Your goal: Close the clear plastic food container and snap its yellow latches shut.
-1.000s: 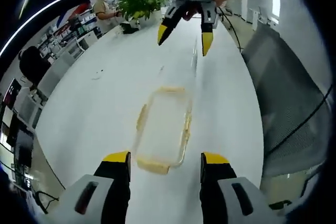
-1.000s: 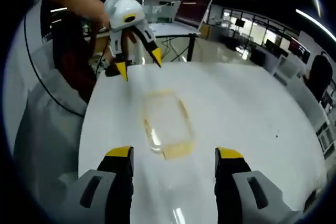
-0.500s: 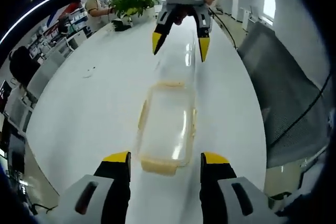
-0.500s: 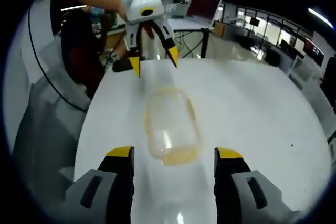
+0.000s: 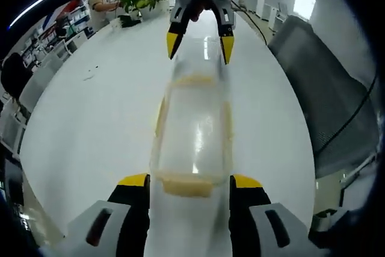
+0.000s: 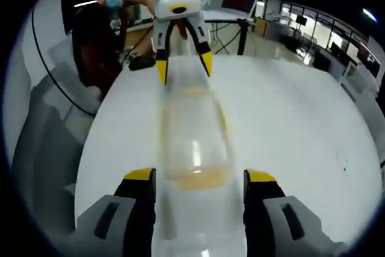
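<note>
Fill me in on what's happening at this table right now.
A person holds tongs in each hand, one at either short end of a clear plastic food container on a white table. The left tongs and the right tongs are both open, each straddling its own end of the container, with a yellow latch lying between the left jaws. Neither is gripping anything. Whether the lid is fully seated is hard to tell through the clear plastic.

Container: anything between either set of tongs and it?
Nothing visible. The clear container lies on bare white table, with the left tongs open at one end and the right tongs open at the other.
</note>
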`<state>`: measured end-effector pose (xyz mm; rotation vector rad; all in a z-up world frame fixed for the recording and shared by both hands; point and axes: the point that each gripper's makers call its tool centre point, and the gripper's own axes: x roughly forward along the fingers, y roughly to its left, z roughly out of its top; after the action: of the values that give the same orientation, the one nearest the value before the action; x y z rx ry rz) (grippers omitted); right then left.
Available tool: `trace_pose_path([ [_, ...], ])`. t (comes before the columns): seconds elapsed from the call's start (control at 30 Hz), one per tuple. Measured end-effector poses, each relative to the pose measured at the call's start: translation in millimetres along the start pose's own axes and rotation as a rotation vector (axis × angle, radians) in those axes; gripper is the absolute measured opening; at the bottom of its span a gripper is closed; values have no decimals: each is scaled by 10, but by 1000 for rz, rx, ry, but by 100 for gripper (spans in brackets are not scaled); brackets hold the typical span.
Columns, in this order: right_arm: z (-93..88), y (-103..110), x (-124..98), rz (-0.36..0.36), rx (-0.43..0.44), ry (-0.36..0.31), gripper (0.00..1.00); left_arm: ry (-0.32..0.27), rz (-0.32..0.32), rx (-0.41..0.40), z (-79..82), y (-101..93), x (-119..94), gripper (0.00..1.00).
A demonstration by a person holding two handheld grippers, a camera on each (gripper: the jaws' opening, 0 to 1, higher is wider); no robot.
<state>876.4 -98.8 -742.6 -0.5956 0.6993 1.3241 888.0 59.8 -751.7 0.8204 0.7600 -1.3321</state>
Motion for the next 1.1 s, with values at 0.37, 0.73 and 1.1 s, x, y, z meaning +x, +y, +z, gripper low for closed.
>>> trace_pose_path([
  [0.37,-104,33,130,56,-6,45,53,-3,-46,1,-95,-19,90,46],
  [0.73,-164,68,210,106,-28,87,52,2,-74,1,-193,-39,169,46],
  [1.1,-226,51,283,115,-56,123,50,0,-71,12,-221,-36,238,45],
])
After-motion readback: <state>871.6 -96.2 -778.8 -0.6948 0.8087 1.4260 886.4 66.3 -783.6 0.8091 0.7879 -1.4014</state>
